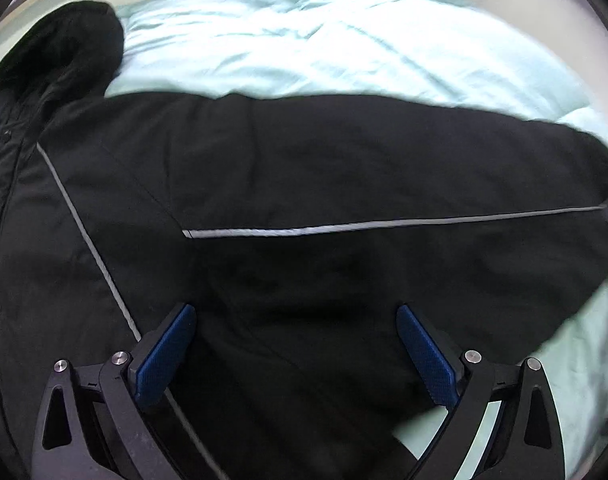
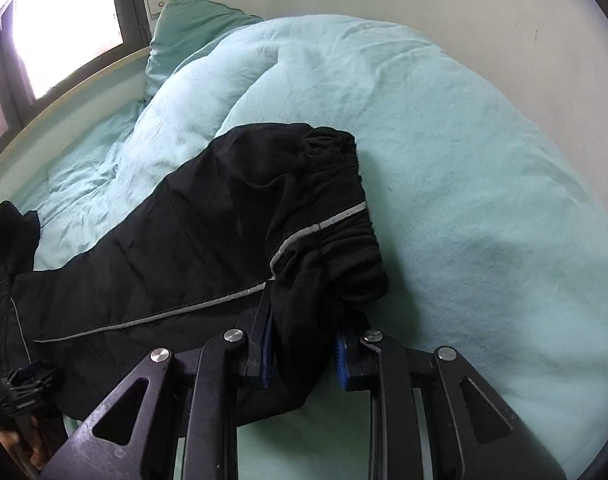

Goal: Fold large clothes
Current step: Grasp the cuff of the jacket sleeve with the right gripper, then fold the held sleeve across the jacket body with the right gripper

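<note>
Two tools work our black jacket (image 1: 304, 168) on the bed (image 2: 484, 200). Our right tool (image 2: 301, 354) pinches its sleeve cuff (image 2: 336, 216). Our left tool (image 1: 295, 356) hangs wide open above its body, holding nothing.

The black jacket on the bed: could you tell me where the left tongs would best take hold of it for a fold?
Probably at the near lower edge of the black jacket, coming down from above. The left tongs hang open over flat fabric there, which gives little to pinch, while the edge does. The right tongs already clamp the bunched sleeve cuff on the teal duvet.
</note>
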A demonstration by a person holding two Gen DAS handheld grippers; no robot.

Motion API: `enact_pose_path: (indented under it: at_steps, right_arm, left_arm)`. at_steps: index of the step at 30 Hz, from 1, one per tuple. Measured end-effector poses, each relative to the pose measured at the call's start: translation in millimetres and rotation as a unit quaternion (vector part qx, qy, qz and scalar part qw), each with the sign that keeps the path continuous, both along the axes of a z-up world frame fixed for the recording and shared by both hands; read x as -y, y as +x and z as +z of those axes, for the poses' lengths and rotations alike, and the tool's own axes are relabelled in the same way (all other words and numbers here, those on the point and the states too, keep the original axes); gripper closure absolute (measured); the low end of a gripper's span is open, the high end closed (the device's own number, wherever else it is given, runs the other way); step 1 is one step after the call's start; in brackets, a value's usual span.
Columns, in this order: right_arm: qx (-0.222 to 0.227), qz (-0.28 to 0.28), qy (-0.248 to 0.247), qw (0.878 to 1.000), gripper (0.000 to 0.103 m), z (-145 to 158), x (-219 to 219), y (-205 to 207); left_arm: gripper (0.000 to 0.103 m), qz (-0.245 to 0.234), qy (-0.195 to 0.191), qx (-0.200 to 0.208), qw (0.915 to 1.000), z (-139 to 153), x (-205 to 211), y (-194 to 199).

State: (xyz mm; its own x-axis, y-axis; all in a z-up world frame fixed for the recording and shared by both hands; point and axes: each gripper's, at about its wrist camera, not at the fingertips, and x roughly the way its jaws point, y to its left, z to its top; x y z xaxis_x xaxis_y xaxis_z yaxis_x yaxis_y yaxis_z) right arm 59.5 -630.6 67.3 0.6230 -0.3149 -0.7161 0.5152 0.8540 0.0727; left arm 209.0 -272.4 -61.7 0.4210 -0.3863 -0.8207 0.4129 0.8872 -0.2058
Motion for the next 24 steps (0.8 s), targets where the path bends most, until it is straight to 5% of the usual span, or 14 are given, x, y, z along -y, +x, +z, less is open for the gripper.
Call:
enact_pose_path:
  at_steps: [7, 12, 18, 24]
  right_arm:
    - [0.056, 0.086, -0.004, 0.995, 0.079, 69.0, -77.4, -9.6]
    - [0.049, 0.160, -0.027, 0.985, 0.079, 104.4, -177.0, 4.6]
    - [0.015, 0.253, -0.059, 0.966, 0.079, 101.6, -321.1, 43.7]
    - [-0.026, 0.330, -0.067, 0.941, 0.079, 67.6, -473.6, 92.6]
  left_arm:
    - [0.004, 0.020, -0.053, 0.044, 0.9974, 60.2, -80.5, -35.3]
    - [0.004, 0.069, -0.020, 0.065, 0.9953, 89.3, -158.8, -46.4]
    - [0.004, 0.141, 0.008, 0.081, 0.9867, 93.7, -273.2, -67.1]
    - [0.004, 0.200, 0.021, 0.095, 0.9749, 82.4, -367.1, -86.7]
